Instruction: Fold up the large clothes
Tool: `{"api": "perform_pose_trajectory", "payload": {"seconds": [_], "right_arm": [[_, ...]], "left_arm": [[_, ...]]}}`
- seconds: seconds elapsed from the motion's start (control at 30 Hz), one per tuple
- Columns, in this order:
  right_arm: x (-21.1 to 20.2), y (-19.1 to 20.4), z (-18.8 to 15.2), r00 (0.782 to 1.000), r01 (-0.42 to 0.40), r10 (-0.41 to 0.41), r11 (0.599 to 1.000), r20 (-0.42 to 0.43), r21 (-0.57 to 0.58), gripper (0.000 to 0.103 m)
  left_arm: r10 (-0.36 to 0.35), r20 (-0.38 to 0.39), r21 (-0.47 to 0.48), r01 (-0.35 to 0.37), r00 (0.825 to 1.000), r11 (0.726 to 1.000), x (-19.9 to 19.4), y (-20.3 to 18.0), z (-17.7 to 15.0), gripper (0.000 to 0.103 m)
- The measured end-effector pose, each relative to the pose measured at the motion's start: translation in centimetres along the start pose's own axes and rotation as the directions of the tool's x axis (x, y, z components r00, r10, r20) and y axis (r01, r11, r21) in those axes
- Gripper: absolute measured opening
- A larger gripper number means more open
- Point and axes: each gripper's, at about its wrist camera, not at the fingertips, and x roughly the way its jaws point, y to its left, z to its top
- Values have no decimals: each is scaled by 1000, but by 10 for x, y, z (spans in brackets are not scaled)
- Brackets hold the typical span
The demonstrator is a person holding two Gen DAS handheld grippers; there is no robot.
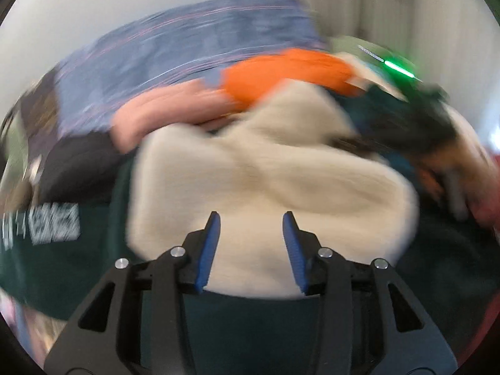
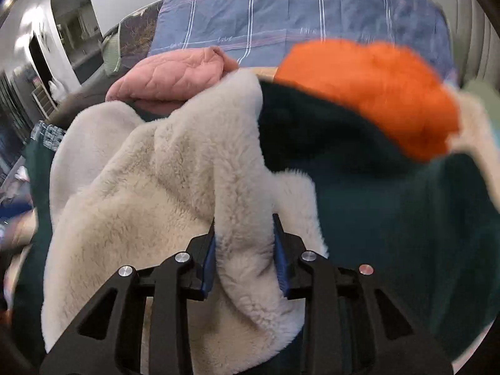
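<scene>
A cream fleece garment lies bunched on a dark green garment that bears white print. My left gripper hovers over the fleece with its blue pads apart and nothing pinched between them; this view is blurred. In the right wrist view a raised fold of the cream fleece runs between the pads of my right gripper, which press on it from both sides. The dark green garment spreads out to the right of that fold.
An orange garment and a pink quilted one lie behind the fleece on a blue striped bedsheet. A doorway and shelves show at the far left. The orange garment and pink one also appear, blurred, in the left wrist view.
</scene>
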Motion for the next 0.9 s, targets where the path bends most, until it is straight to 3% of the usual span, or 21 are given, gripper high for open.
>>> {"api": "perform_pose_trajectory", "payload": {"seconds": [0.07,0.1,0.13,0.23,0.33,0.37,0.4,0.43,0.47,0.5,0.6,0.77,0.87,0.9], "right_arm": [[-13,-6,7,998,-68,67,997,14,45,34],[-21,-8,12,995,-91,89,994,32,58,39],[-30,-9,19,993,-108,104,992,59,70,51],[-51,-7,40,984,-125,111,988,141,94,65],[-30,1,67,991,-127,122,987,53,99,70],[-16,0,71,993,-114,114,985,1,127,70],[6,-5,74,994,-84,96,979,-56,185,55],[19,-10,74,992,-85,103,970,-68,229,10],[29,-18,72,986,-140,159,951,-49,275,10],[29,-23,72,988,-148,157,946,-6,290,9],[14,-19,74,984,-73,44,983,171,166,9],[47,-6,62,975,81,-76,997,210,-16,10],[46,-4,62,972,105,-95,994,215,-35,20],[37,-4,63,974,109,-100,993,205,-35,28]], "left_arm": [[34,34,-93,-31,999,995,7,30,8,43],[42,62,-125,-34,997,992,10,45,15,46],[39,73,-146,-28,997,989,15,56,22,55],[22,65,-195,-9,998,981,31,74,47,65],[-17,0,-222,17,1000,975,57,76,66,68],[-30,-33,-235,21,999,972,69,77,69,59],[-41,-72,-244,22,997,970,88,77,74,42],[-27,-100,-244,2,995,970,100,78,74,15],[-13,-104,-248,-14,994,969,103,77,71,14],[5,-70,-264,-24,998,964,105,81,70,14],[46,46,-308,-30,998,951,100,93,71,13],[143,36,-230,-131,989,964,145,87,59,18],[147,71,-209,-129,987,969,133,84,58,21],[145,73,-202,-127,987,971,127,85,58,23]]}}
